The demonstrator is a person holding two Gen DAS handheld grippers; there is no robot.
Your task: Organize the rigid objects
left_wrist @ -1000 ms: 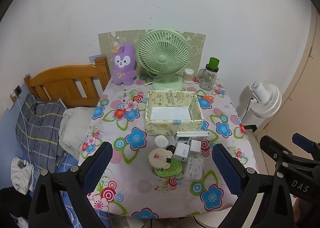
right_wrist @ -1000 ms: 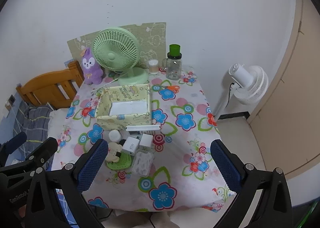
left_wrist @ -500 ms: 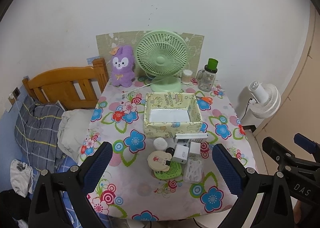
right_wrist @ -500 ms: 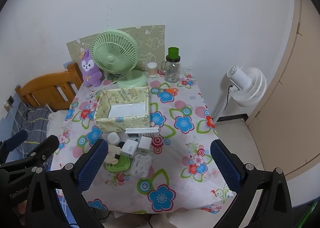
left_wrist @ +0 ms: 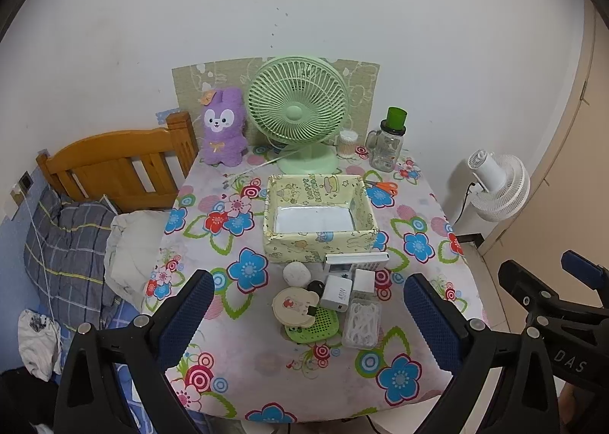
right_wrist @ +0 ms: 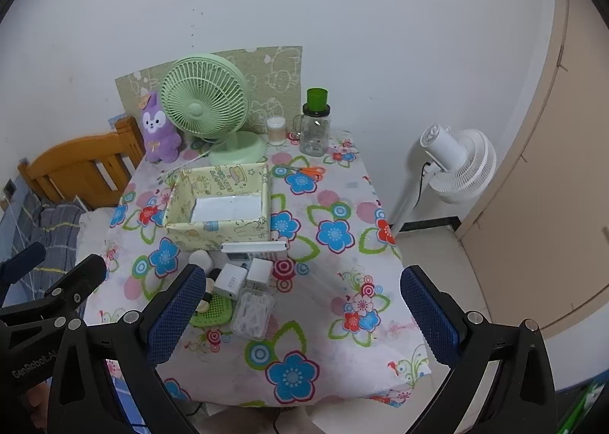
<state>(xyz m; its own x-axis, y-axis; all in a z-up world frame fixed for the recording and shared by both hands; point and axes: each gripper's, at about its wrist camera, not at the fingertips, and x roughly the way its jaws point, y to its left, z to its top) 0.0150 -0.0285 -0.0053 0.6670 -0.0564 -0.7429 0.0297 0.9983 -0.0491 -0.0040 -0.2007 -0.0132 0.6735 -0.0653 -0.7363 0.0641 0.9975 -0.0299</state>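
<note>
A yellow patterned box (left_wrist: pixel 320 214) (right_wrist: pixel 220 202) stands open-topped mid-table, only a white bottom showing inside. In front of it lies a cluster of small items: a white remote-like bar (left_wrist: pixel 357 258), a white 45W charger (left_wrist: pixel 337 292) (right_wrist: pixel 230 280), a white cube plug (left_wrist: pixel 364 280), a round white lump (left_wrist: pixel 296 272), a beige round case (left_wrist: pixel 294 307), a green perforated pad (left_wrist: pixel 319 326) and a clear box of white pieces (left_wrist: pixel 361 323) (right_wrist: pixel 253 311). My left gripper (left_wrist: pixel 304 310) hangs open above the near table edge, short of the cluster. My right gripper (right_wrist: pixel 300 306) is open too, to the cluster's right.
At the table's back stand a green fan (left_wrist: pixel 298 110), a purple plush rabbit (left_wrist: pixel 222 127), a cotton-swab jar (left_wrist: pixel 347 143) and a green-lidded glass jar (left_wrist: pixel 389 143). Orange scissors (left_wrist: pixel 385 186) lie beside the box. A wooden bed (left_wrist: pixel 114 164) is left, a white floor fan (left_wrist: pixel 498 185) right.
Both views have shifted slightly, so the table sits a little lower and smaller in frame. Nothing on the table has moved and both grippers stay open.
</note>
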